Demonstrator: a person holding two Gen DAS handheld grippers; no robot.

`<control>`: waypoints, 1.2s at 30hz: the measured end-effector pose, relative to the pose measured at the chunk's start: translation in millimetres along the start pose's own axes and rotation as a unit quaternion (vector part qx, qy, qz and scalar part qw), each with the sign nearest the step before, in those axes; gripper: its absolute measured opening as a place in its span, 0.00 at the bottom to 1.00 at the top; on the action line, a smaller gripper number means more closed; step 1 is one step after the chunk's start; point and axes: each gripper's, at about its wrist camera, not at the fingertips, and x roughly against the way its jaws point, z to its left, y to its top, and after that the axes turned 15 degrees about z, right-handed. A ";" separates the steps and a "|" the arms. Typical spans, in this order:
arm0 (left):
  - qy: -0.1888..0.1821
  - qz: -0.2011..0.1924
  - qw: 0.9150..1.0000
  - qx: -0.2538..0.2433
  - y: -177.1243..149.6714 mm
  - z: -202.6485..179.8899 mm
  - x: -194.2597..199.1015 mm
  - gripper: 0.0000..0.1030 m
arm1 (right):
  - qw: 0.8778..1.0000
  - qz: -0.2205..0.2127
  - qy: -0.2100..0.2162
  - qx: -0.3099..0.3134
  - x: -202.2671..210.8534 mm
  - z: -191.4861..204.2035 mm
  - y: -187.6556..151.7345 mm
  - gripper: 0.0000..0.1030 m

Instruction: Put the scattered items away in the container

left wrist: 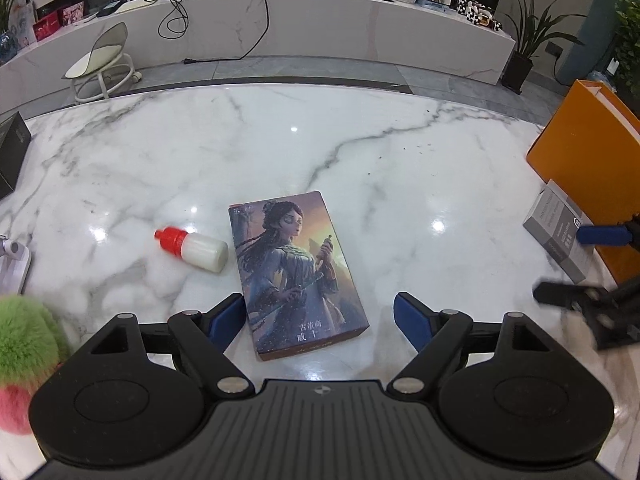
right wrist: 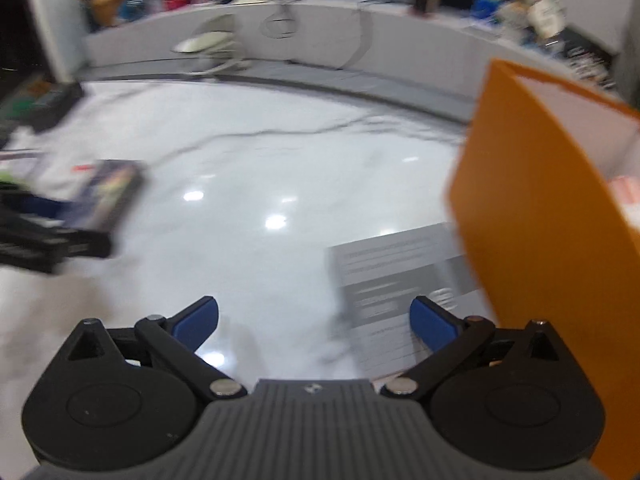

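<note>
While both sets of jaws stand apart, the left gripper [left wrist: 319, 316] straddles the near end of the picture box [left wrist: 298, 274] lying flat on the marble table [left wrist: 360, 152]; stiff, probably light, best pinched across its long edges.

1. The table [left wrist: 200, 140] is white marble with grey veins.
2. The flat box [left wrist: 298, 274] carries a painted dark-haired woman in pale blue robes against an orange-yellow sky.
3. The small bottle [left wrist: 196, 249] is milky white with a red cap.
4. The container [left wrist: 580, 152] is orange outside and white inside.
5. The carton [left wrist: 560, 232] is grey and white.
6. The plush toy [left wrist: 24, 356] is green over pink.
7. The left gripper [left wrist: 320, 316] and right gripper [right wrist: 314, 320] are black with blue finger pads.
</note>
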 end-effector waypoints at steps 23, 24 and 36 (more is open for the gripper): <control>-0.008 0.004 1.000 -0.004 3.5 -6.6 -1.6 0.93 | 0.923 -0.069 -0.107 -0.364 -16.2 -14.5 -0.1 0.98; -0.008 0.004 1.000 -0.005 3.4 -7.0 -1.7 0.93 | 0.918 -0.071 -0.135 -0.365 -20.4 -10.3 2.2 1.00; -0.016 0.002 1.000 -0.006 2.4 -6.1 1.6 0.93 | 0.932 -0.038 -0.181 -0.313 -27.9 -8.2 12.0 0.90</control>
